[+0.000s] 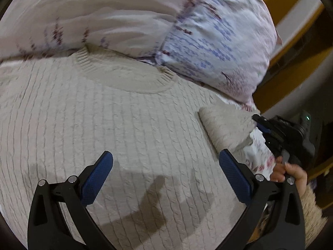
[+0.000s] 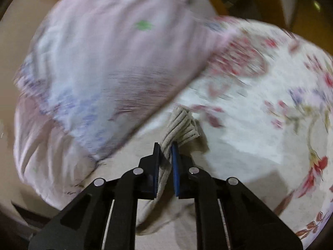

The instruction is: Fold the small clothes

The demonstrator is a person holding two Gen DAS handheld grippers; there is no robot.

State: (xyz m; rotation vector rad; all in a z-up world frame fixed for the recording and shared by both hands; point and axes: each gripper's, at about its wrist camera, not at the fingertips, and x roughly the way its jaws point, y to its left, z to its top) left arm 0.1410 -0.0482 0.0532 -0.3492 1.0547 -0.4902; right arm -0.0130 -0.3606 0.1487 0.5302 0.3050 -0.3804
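A beige cable-knit sweater (image 1: 124,125) lies flat on the bed, its round neckline (image 1: 124,77) toward the pillows. My left gripper (image 1: 164,158) is open and empty just above the sweater's lower body. The sweater's right sleeve (image 1: 226,125) is folded in over the body. My right gripper (image 1: 258,120) is shut on that sleeve near its cuff. In the right wrist view the gripper (image 2: 165,148) pinches the ribbed cuff (image 2: 183,125), which sticks out past the fingertips.
A pink and blue patterned pillow (image 1: 216,41) lies beyond the neckline, also in the right wrist view (image 2: 100,68). A white floral bedsheet (image 2: 260,104) covers the bed. Wooden furniture (image 1: 291,41) stands at the right, past the bed edge.
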